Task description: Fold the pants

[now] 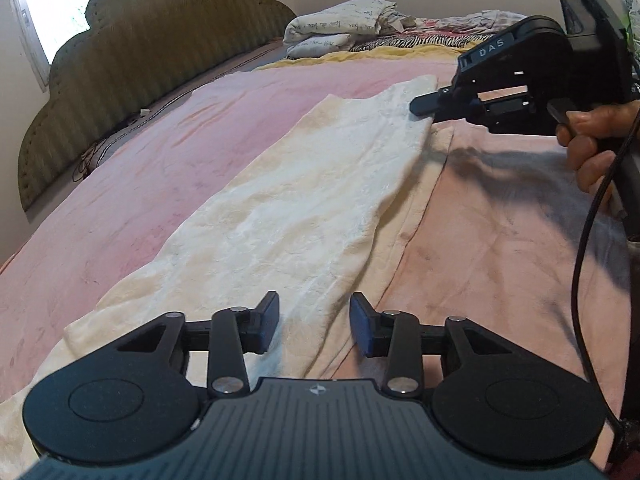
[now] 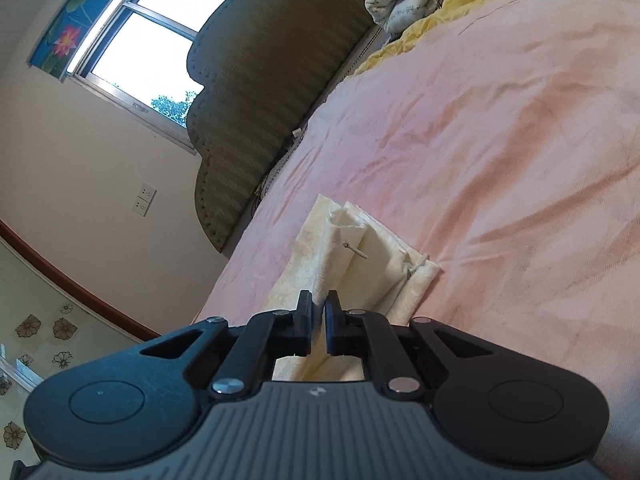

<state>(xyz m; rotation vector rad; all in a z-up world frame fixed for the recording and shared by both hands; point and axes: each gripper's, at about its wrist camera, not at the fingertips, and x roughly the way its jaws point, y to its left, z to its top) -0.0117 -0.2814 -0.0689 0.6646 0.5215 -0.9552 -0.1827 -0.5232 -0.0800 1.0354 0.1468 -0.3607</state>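
Cream-white pants (image 1: pixel 304 200) lie flat and long on a pink bed cover (image 1: pixel 200 128), one leg stacked on the other. My left gripper (image 1: pixel 314 322) is open, hovering just above the near end of the pants, empty. My right gripper (image 1: pixel 424 106) shows from the side at the far end, its fingers closed on the pants' edge. In the right wrist view the right gripper (image 2: pixel 318 312) is shut on a raised fold of the pants (image 2: pixel 352 264), whose waistband with drawstring lies ahead.
A green padded headboard (image 1: pixel 140 64) runs along the left. Piled bedding and a zebra-print cloth (image 1: pixel 360 28) lie at the far end of the bed. A cable (image 1: pixel 580 280) hangs from the right gripper. A window (image 2: pixel 152 28) is in the wall.
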